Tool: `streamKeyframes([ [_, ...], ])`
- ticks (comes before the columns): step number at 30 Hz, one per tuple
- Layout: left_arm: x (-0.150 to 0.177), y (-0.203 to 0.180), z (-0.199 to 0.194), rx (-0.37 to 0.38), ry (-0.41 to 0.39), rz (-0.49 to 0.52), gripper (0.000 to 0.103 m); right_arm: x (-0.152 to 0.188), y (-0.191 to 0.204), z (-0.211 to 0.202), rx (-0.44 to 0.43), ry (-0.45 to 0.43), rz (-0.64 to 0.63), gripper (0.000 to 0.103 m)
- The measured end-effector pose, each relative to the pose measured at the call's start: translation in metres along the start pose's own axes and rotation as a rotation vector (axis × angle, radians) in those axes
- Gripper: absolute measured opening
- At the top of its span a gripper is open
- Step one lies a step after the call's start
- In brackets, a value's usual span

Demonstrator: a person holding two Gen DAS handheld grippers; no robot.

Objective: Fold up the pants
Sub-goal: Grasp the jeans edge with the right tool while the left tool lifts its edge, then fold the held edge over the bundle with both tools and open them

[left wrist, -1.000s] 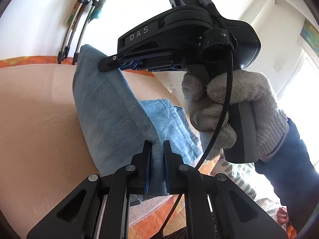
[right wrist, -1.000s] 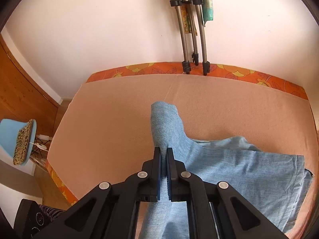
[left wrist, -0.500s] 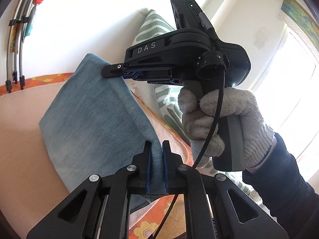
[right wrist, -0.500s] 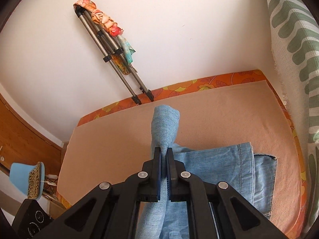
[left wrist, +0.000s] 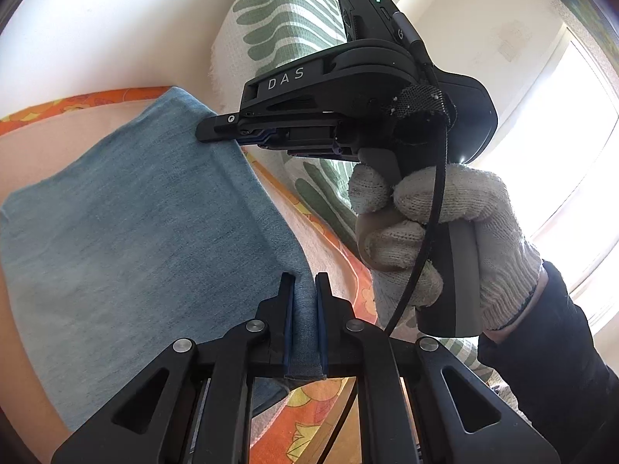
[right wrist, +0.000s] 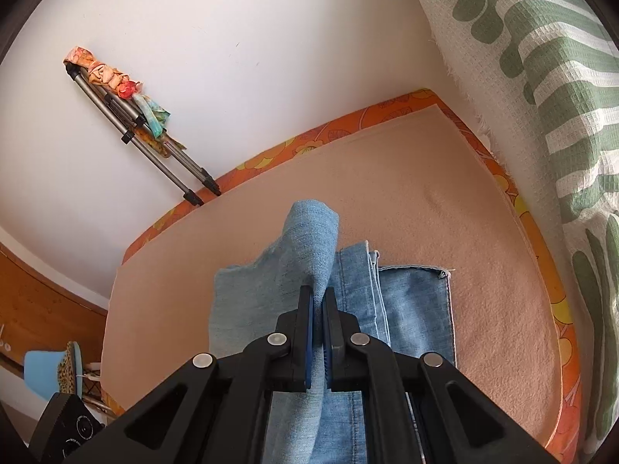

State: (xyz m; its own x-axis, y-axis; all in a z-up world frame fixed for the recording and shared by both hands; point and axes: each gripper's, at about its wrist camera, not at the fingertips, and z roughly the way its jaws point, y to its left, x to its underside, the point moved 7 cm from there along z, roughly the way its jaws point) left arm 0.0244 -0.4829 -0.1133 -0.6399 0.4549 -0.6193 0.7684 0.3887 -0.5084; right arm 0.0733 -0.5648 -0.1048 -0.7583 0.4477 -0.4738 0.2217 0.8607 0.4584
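**So, mid-fold on the jeans: here's where it can fall apart**

Both grippers are pinched tight on denim. The left hand-held gripper (left wrist: 305, 309) has a strip of the jeans (left wrist: 135, 232) squeezed between its pads, and the right hand-held gripper (right wrist: 319, 324) has its jaws nearly touching with only a thin ridge of the same cloth between them. In the left view you can also see the right one, held by a gloved hand (left wrist: 437, 232), biting the far corner of the lifted panel. So one edge of the pants is strung in the air between the two grips, while the rest lies flat on the bed (right wrist: 483, 270), roughly in the middle, with the hem end on the right.

What I'd worry about:

- The two grips drifting apart or together. Too far apart and the denim could slide out of one pinch; too close and the edge sags, so the fold lands wrinkled.
- The lifted layer coming down crooked. The flat part already shows staggered edges on the right, so a skewed drop would only add to that.
- Dragging the bottom layer along. It's just lying loose on the blanket, and any pull could bunch it.
- The green striped pillow (right wrist: 561, 116) sits close on the right. A wide swing could brush it.
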Motion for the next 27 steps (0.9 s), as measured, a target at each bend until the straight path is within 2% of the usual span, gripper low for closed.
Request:
streamKeyframes([
  [12,-0.011,-0.003,0.053,0.021,0.058,0.031,0.009,0.006,-0.066,0.009,0.051,-0.001,0.063,0.001],
  [21,-0.009,0.007,0.065,-0.05,0.098,0.054,0.009,0.015,-0.087,0.031,0.061,0.033,0.058,0.002],
  [22,-0.007,0.006,0.066,-0.058,0.101,0.065,0.013,0.015,-0.087,0.032,0.063,0.031,0.057,0.003],
  [25,-0.004,-0.001,0.063,-0.066,0.112,0.1,0.015,0.012,-0.089,0.028,0.109,0.013,0.042,0.013],
  [27,0.002,-0.008,0.065,-0.076,0.121,0.122,0.016,0.008,-0.091,0.021,0.151,-0.004,0.028,0.032],
])
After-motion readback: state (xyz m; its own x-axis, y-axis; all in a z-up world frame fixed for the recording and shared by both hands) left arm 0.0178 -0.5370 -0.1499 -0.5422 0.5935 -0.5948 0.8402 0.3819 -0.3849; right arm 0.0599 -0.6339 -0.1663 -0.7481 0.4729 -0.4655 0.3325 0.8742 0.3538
